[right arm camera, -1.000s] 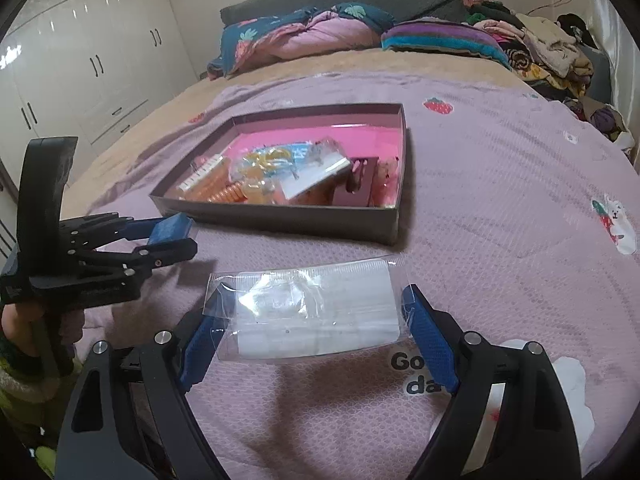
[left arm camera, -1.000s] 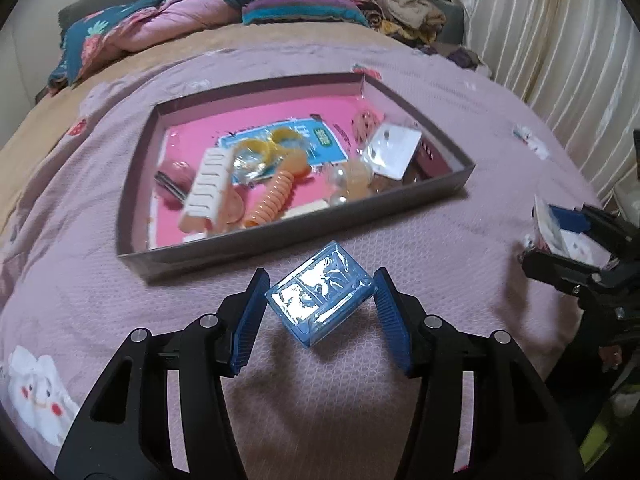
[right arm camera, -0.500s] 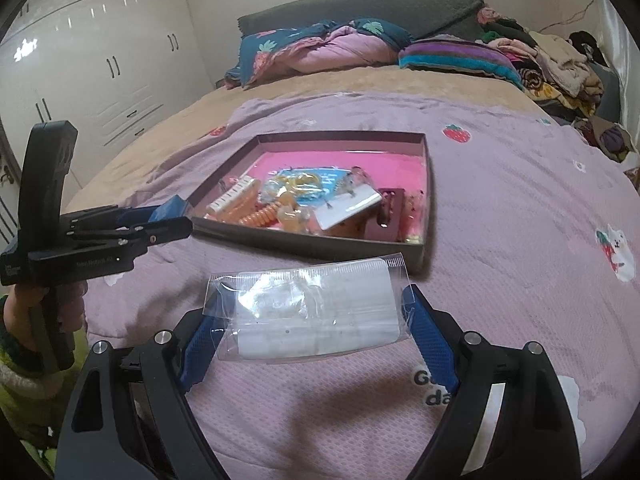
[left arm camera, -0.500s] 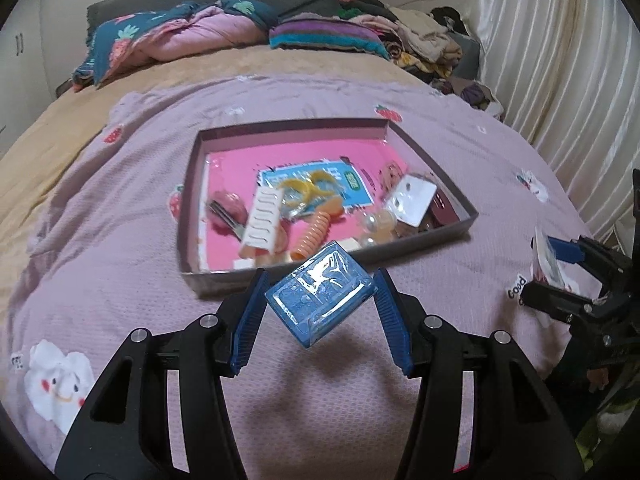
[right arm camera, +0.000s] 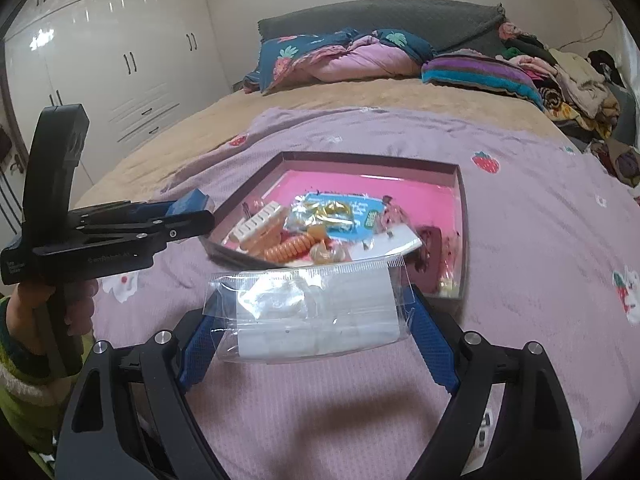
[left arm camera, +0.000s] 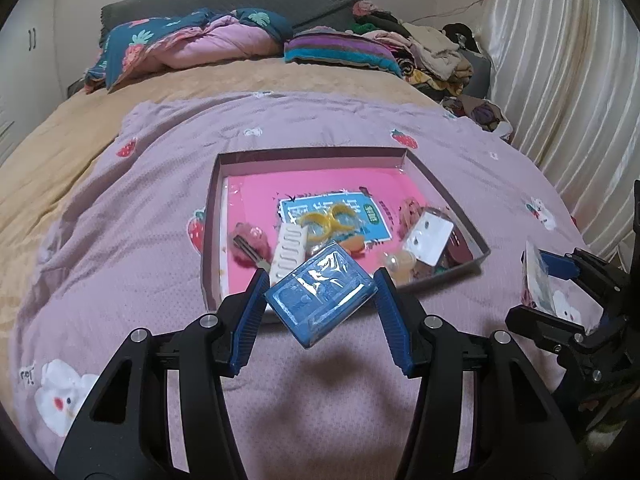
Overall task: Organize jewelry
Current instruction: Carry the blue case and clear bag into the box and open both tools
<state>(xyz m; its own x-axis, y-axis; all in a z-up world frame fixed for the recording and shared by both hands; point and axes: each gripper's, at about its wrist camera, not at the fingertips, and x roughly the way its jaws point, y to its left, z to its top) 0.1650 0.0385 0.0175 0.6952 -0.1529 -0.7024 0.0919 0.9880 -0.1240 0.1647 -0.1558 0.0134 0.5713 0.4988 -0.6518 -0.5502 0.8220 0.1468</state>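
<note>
Holding a small blue box (left arm camera: 322, 294) wrapped in clear film, the left claw (left arm camera: 320, 304) is clamped on its two opposite corners, so the box sits cornerwise between the blue pads, raised above the bed. Just past it lies the shallow tray (left arm camera: 444, 184) on the lilac blanket (left arm camera: 120, 240), its pink floor strewn with a white hair clip (left arm camera: 289, 251), yellow rings (left arm camera: 330, 220), an orange coil tie (right arm camera: 288, 249) and a card of earrings (left arm camera: 428, 236). The left claw points down at a slant toward the tray's near wall. In the right wrist view the left hand (right arm camera: 52, 300) grips the tool's handle from below, a green cuff at the wrist. The right claw (right arm camera: 316, 320) is clamped on a clear plastic bag (right arm camera: 312, 308), its pads wide apart on the bag's side edges; something pale lies inside, perhaps a white card, though the glare hides it. This claw also tilts downward, with the bag above the blanket, short of the tray.
</note>
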